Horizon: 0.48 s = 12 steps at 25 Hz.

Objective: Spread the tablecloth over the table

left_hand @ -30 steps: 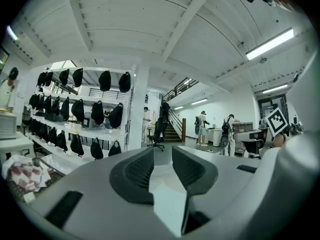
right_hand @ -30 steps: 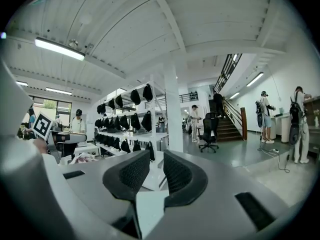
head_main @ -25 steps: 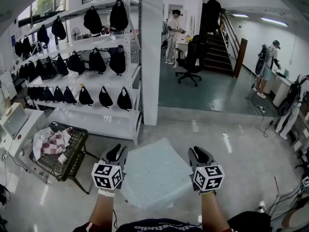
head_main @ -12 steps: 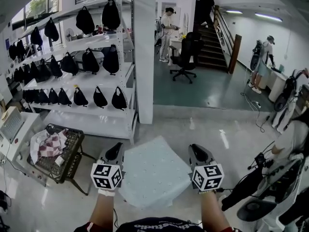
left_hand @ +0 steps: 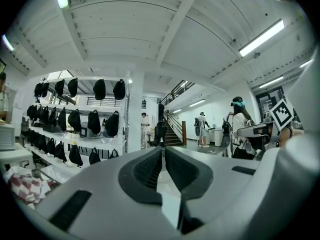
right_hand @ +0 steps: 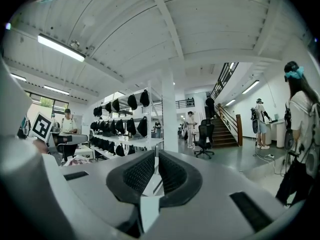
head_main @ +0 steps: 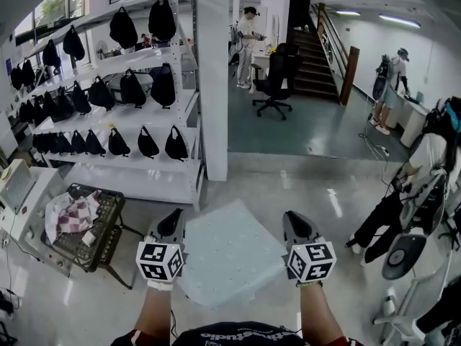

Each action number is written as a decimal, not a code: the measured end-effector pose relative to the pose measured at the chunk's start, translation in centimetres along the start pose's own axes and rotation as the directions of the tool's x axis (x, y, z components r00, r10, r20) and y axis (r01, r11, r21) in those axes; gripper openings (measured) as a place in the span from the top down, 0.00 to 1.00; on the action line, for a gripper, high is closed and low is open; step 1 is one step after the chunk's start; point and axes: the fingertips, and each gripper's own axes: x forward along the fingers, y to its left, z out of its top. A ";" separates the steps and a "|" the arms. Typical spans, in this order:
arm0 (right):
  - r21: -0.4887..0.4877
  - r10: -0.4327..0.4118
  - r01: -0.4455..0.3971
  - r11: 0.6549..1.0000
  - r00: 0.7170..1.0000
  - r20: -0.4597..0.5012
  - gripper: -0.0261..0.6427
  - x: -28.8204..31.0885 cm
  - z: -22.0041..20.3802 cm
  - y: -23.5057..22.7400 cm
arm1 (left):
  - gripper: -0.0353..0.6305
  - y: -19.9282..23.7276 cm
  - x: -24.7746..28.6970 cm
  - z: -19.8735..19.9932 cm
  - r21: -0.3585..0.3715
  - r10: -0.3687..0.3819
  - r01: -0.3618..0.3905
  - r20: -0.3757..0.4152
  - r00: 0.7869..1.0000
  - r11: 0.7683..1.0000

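A pale blue-white tablecloth (head_main: pixel 227 254) hangs flat in the air between my two grippers in the head view. My left gripper (head_main: pixel 171 225) holds its left edge and my right gripper (head_main: pixel 294 224) holds its right edge. In the left gripper view the left gripper (left_hand: pixel 163 151) has just been closing, and a strip of the tablecloth (left_hand: pixel 170 209) lies between its dark pads. The right gripper (right_hand: pixel 156 156) has likewise just been closing, with the pale tablecloth (right_hand: pixel 149 211) pinched between its pads. Both point level, away from me.
A black wire basket (head_main: pixel 108 225) with a checked cloth (head_main: pixel 72 215) stands at the left. White shelves (head_main: pixel 130 132) of black bags and a white pillar (head_main: pixel 214 85) stand ahead. A person (head_main: pixel 403 193) bends over at the right. An office chair (head_main: pixel 277 78) and stairs (head_main: pixel 324 63) are farther off.
A person has come into view at the right and bends over there. Both grippers stay at the tablecloth's two edges, at about the same place in the view.
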 end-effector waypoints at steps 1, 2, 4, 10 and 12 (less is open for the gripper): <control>0.002 -0.002 0.002 1.000 1.000 -0.002 0.89 0.0 0.0 -0.1 | 0.89 0.0 0.0 0.0 -0.001 0.001 -0.001 -0.002 1.000 1.000; 0.005 -0.004 0.004 1.000 1.000 -0.005 0.89 0.1 -0.1 -0.1 | 0.89 0.1 0.1 -0.2 -0.003 0.001 -0.001 -0.006 1.000 1.000; 0.012 -0.007 0.007 1.000 1.000 -0.009 0.90 0.2 -0.3 -0.2 | 0.89 0.2 0.1 -0.5 -0.012 0.002 -0.002 -0.015 1.000 1.000; 0.027 -0.003 0.003 1.000 1.000 0.004 0.90 0.2 -0.4 -0.1 | 0.89 0.5 -0.2 -0.8 -0.020 0.008 -0.008 -0.017 1.000 1.000; 0.026 0.000 0.000 1.000 1.000 0.008 0.91 0.3 -0.1 0.0 | 0.89 0.5 -0.3 -0.3 -0.020 0.010 -0.010 -0.010 1.000 1.000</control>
